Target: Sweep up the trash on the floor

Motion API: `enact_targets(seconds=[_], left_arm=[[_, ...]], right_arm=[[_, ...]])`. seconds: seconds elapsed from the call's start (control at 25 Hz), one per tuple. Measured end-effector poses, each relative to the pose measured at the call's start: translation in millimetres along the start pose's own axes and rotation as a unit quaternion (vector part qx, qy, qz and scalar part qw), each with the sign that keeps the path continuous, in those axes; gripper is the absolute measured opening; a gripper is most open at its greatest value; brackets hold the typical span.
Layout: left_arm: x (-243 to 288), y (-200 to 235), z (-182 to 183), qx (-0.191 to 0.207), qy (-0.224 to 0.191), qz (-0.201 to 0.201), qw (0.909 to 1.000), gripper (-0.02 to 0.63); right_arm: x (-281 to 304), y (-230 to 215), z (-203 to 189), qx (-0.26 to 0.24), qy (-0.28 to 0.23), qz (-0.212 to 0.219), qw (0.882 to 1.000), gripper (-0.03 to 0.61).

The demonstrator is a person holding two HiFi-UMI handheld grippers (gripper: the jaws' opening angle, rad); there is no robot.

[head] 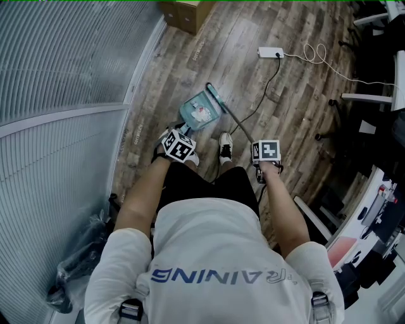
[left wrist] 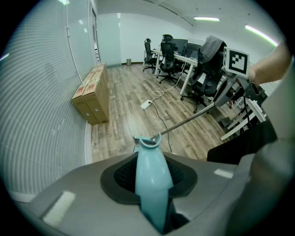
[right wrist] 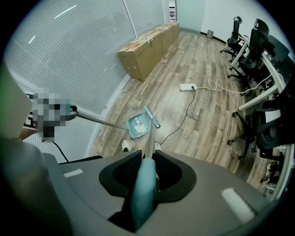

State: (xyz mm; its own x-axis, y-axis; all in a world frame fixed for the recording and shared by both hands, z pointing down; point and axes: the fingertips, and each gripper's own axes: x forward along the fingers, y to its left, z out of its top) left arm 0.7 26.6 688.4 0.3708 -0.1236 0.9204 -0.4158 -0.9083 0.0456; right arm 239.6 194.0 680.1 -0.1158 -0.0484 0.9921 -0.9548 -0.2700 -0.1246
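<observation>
A teal dustpan lies on the wood floor just ahead of the person's shoes, with white trash inside it. The teal broom head rests at the pan's far right edge. My left gripper is shut on the dustpan's teal handle. My right gripper is shut on the broom's teal grip; its metal stick runs down to the broom head beside the dustpan.
A ribbed glass wall curves along the left. Cardboard boxes stand beside it farther ahead. A white power strip and its cables lie on the floor. Desks and office chairs fill the right side. A black bag sits behind left.
</observation>
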Motion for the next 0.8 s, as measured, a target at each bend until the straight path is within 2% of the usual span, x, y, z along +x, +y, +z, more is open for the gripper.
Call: enact_targets(seconds=[0.36,0.8], left_arm=[[1,1,-1,-0.002,0.001,-0.001,1.0,0.098],[0,2,2,-0.003,0.004,-0.004,1.0,0.098]], right_arm=[[-4,-26,14,0.026,-0.011,-0.015,0.999,0.107],[-4,-36,17,0.021,-0.01,-0.025,0.999,0.107]])
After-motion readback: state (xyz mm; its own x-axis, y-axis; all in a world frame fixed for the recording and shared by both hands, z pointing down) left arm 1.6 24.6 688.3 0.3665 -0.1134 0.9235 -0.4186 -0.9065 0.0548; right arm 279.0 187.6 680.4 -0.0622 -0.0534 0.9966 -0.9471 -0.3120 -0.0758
